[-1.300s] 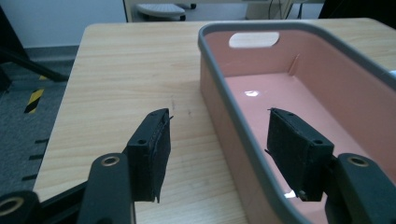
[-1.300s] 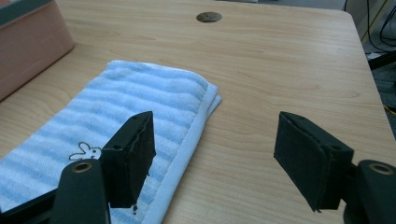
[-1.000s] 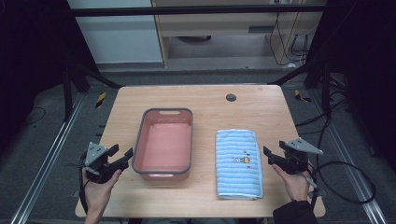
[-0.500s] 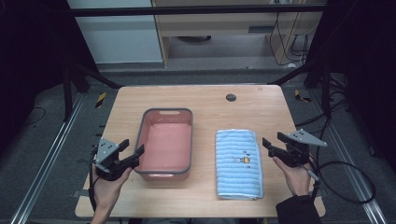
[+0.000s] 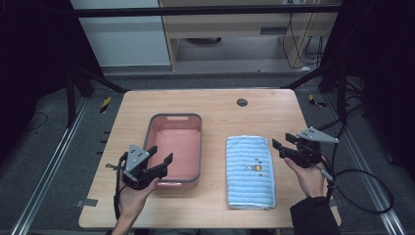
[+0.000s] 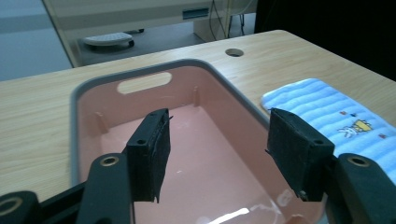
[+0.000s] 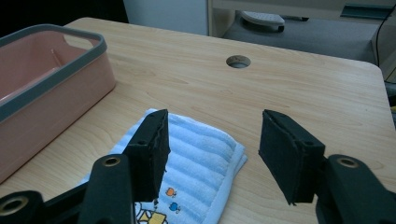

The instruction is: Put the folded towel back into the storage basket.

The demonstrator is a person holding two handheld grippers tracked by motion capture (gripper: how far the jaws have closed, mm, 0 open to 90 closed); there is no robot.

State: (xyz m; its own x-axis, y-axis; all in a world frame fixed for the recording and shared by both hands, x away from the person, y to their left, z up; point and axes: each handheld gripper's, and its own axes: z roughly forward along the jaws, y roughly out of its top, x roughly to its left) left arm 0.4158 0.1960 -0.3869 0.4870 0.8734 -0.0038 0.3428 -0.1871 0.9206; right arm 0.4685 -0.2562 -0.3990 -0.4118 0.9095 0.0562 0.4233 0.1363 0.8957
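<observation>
High view: towel point(image 5: 250, 171) lengthwise front-to-back

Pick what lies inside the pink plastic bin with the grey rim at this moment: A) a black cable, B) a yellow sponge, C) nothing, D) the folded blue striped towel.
C: the pink plastic bin with the grey rim has a bare pink floor in the high view and the left gripper view, while the folded blue striped towel lies on the wooden table beside it.

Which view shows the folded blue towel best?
The high view: the whole folded blue towel lies flat beside the pink bin. The right gripper view shows its far end, the left gripper view one corner.
</observation>
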